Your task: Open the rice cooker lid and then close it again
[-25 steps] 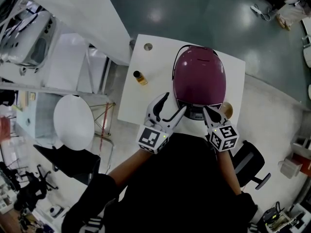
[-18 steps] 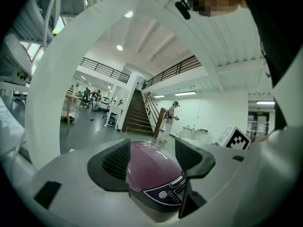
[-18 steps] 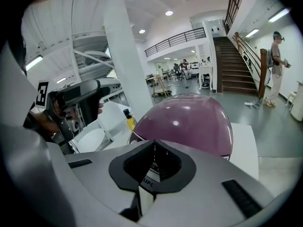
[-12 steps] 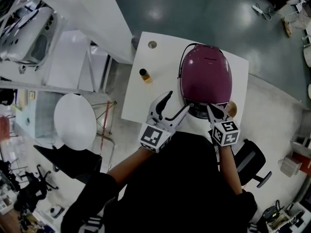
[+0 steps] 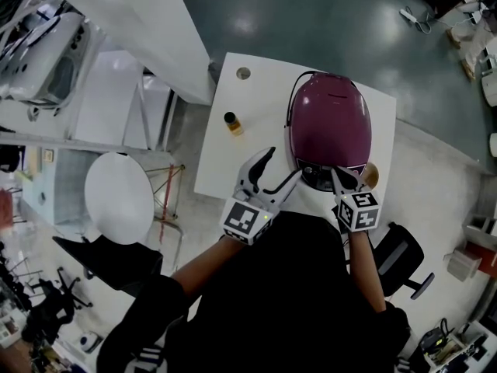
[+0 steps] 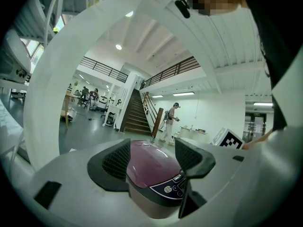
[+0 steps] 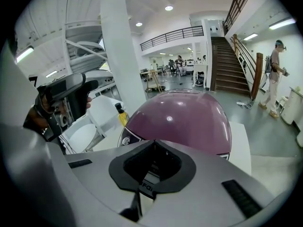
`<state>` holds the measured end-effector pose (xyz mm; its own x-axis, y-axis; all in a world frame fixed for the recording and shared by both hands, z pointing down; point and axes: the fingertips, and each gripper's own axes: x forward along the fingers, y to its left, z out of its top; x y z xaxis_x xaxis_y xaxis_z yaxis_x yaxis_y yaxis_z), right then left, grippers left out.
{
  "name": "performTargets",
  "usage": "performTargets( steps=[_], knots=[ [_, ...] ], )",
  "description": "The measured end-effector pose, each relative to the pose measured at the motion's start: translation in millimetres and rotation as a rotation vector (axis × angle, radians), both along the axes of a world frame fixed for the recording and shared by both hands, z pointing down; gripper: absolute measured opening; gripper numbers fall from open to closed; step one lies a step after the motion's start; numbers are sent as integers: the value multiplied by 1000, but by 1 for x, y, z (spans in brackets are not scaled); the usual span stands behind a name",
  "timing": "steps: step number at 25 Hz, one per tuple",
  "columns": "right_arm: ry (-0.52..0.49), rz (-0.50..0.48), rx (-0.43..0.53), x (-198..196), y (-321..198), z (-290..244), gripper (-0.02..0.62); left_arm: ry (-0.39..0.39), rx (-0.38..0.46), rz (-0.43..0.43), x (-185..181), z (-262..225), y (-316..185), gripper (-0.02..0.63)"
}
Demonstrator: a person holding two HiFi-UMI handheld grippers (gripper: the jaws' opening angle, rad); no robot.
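The purple rice cooker [image 5: 329, 127] stands with its lid down on the white table [image 5: 241, 146]. In the head view my right gripper [image 5: 339, 176] is shut, its tips at the cooker's front edge by the dark control panel. The right gripper view shows the cooker's dome [image 7: 184, 119] just beyond the shut jaws [image 7: 151, 169]; whether they touch it I cannot tell. My left gripper [image 5: 283, 163] is open, left of the cooker's front corner and holding nothing. Between its spread pads [image 6: 116, 162] the left gripper view shows the cooker [image 6: 151, 167] and its button panel [image 6: 173, 188].
A small bottle of yellow liquid [image 5: 231, 122] stands on the table left of the cooker, and a round cable hole [image 5: 244, 73] lies at the far left corner. A brown round object [image 5: 366, 174] sits by the cooker's right. A white round stool [image 5: 119, 196] and a black chair [image 5: 396, 259] flank the table.
My right gripper has dipped a little lower onto the cooker's front edge. The left gripper has stayed in place, still open.
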<state>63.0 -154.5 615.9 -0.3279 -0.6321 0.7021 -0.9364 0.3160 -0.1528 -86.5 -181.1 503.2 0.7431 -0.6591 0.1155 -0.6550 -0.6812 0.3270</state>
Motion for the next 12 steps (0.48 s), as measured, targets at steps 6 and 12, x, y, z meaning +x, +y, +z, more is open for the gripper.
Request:
performTargets(
  steps=[6,12],
  knots=[
    [18,23,24,0,0,0,1,6,1,14,3,0,-2,273],
    [134,-8,74,-3,3,-1,2,10,-8,28,7,1,-4,273]
  ],
)
